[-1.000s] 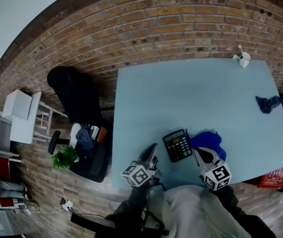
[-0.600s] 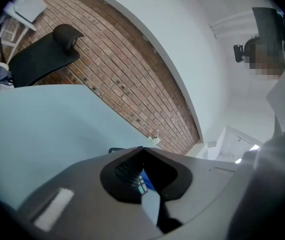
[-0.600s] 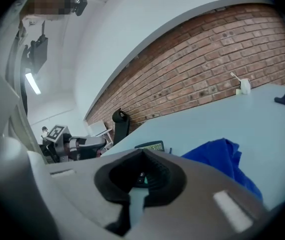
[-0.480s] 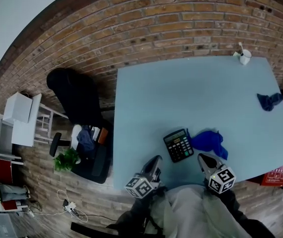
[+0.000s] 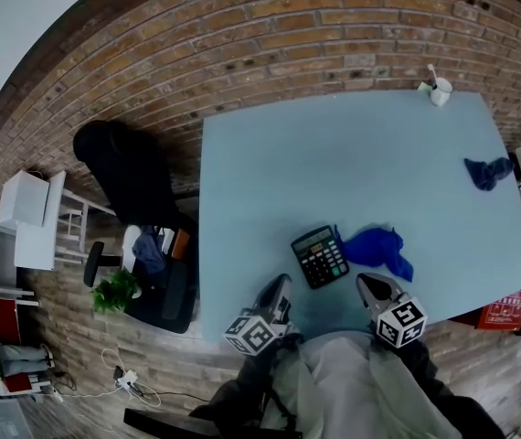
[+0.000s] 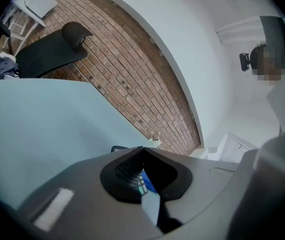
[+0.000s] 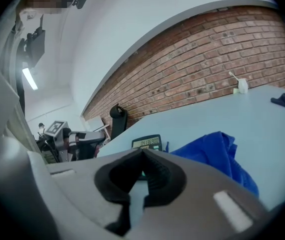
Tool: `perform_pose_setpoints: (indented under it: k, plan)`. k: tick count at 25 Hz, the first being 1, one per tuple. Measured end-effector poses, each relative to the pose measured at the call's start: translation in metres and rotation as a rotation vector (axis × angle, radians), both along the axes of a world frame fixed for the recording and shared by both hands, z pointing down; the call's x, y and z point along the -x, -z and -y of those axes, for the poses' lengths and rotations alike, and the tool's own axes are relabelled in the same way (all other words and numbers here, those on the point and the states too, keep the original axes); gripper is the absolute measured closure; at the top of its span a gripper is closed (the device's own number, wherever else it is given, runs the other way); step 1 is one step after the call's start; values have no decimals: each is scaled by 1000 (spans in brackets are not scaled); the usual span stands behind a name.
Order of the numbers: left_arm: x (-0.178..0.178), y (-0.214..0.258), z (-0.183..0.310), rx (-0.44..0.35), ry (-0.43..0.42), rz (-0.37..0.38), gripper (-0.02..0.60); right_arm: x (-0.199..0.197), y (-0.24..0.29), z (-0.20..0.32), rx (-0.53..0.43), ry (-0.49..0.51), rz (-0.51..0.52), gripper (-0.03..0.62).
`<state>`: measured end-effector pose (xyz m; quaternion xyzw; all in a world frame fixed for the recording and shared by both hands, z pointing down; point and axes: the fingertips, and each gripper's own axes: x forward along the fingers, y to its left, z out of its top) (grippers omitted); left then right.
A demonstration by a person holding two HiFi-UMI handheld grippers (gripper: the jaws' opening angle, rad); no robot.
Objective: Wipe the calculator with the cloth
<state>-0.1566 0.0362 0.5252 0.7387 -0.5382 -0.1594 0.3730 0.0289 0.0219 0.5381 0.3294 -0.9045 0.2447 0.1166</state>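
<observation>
A black calculator [image 5: 320, 256] lies flat near the front of the pale blue table [image 5: 334, 163], its display toward the far side. A crumpled bright blue cloth [image 5: 377, 248] lies right beside it on the right. My left gripper [image 5: 281, 286] is shut and empty, short of the calculator's near left corner. My right gripper [image 5: 367, 283] is also shut and empty, just in front of the cloth. In the right gripper view the calculator [image 7: 147, 143] and cloth [image 7: 212, 151] lie just beyond the closed jaws. In the left gripper view the calculator's keys [image 6: 131, 170] show in the hollow below the closed jaw tips.
A second, darker blue cloth [image 5: 486, 171] lies near the table's right edge. A white cup [image 5: 438, 90] stands at the far right corner. A black office chair [image 5: 119, 167] and a potted plant [image 5: 114, 291] stand on the floor to the left, with a brick wall behind the table.
Both grippers have drawn slightly back toward the table's near edge and sunk a little. They stay shut. The calculator and the cloth have not moved.
</observation>
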Motion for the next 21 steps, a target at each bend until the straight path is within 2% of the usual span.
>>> perform_pose_setpoints:
  k: [21]
  plan:
    - [-1,-16,-6,46,-9,-82,575,-1,-11,-14,44,-5,-7,592]
